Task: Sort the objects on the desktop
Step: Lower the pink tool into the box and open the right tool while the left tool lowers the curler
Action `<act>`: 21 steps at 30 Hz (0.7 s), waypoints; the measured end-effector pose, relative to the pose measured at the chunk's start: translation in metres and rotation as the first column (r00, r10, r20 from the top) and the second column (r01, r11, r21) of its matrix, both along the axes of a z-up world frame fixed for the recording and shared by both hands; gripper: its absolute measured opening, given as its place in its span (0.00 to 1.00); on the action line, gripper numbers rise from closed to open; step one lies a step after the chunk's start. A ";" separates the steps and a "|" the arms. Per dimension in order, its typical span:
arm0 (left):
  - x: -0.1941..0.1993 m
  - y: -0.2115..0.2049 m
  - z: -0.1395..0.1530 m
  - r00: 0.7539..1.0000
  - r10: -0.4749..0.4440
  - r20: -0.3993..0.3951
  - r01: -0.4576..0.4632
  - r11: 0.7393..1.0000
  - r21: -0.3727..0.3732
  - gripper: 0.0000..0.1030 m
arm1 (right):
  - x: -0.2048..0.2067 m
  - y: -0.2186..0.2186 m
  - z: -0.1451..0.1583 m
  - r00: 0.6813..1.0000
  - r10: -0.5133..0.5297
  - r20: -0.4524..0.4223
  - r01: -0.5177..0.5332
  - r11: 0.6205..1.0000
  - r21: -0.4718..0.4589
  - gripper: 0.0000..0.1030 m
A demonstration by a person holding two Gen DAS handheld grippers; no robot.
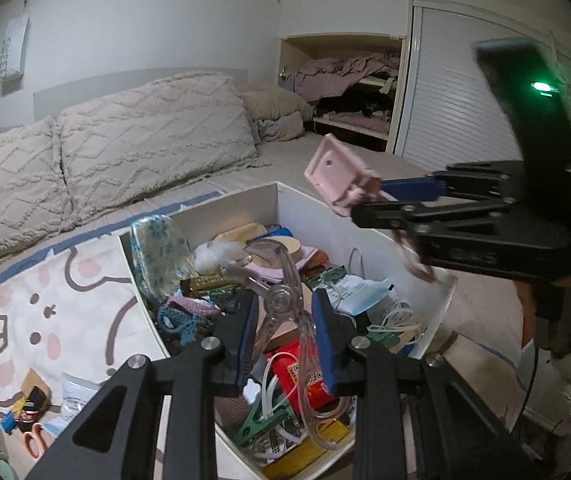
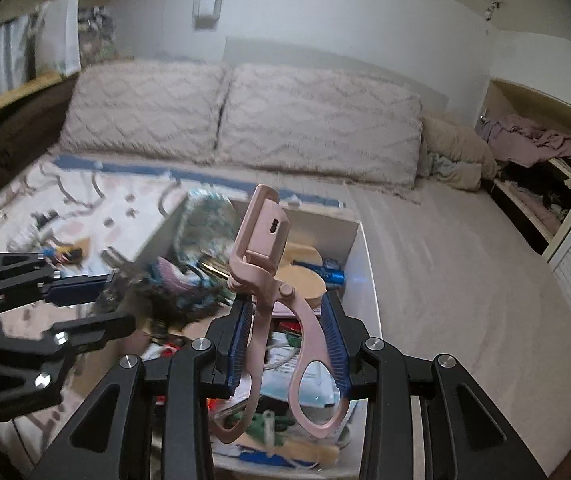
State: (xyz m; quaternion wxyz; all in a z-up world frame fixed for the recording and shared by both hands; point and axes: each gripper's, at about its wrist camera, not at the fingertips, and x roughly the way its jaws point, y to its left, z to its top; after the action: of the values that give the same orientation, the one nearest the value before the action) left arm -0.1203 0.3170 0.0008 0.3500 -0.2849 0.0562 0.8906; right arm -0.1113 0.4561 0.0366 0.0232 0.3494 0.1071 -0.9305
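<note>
My left gripper (image 1: 285,300) is shut on a clear plastic eyelash curler (image 1: 275,256). Its blue pads press the handles, and the curved head points away over a white box (image 1: 309,208) full of mixed small items. In the same view, at the right, my right gripper (image 1: 369,200) is shut on a pink eyelash curler (image 1: 333,168) above the box's far right wall. In the right wrist view the right gripper (image 2: 287,300) grips the pink eyelash curler (image 2: 263,236) upright by its handles over the white box (image 2: 365,256). The left gripper (image 2: 121,300) shows blurred at the left.
The box sits on a bed with a cartoon-printed sheet (image 1: 45,320). Small loose items and orange scissors (image 1: 35,442) lie on the sheet at the left. Two textured pillows (image 1: 145,136) line the wall. A shelf niche with clothes (image 1: 349,92) is at the back right.
</note>
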 end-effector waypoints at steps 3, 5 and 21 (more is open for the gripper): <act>-0.007 0.005 -0.009 1.000 -0.005 0.016 0.005 1.000 -0.006 0.26 | -0.024 0.002 -0.015 0.998 -0.036 0.054 0.033 0.998 0.053 0.35; -0.010 0.007 -0.013 1.000 -0.006 0.024 0.006 1.000 -0.012 0.26 | -0.041 0.005 -0.024 0.994 -0.064 0.087 0.057 0.995 0.082 0.35; -0.031 0.000 -0.031 0.994 -0.032 0.101 0.031 0.999 0.017 0.26 | -0.154 -0.001 -0.065 0.951 -0.137 0.275 0.113 0.988 0.101 0.35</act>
State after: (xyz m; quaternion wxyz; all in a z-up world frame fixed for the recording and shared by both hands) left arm -0.1514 0.3165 -0.0305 0.3686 -0.3260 0.0360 0.8698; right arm -0.2655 0.4556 -0.0288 -0.0357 0.4850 0.1196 -0.8656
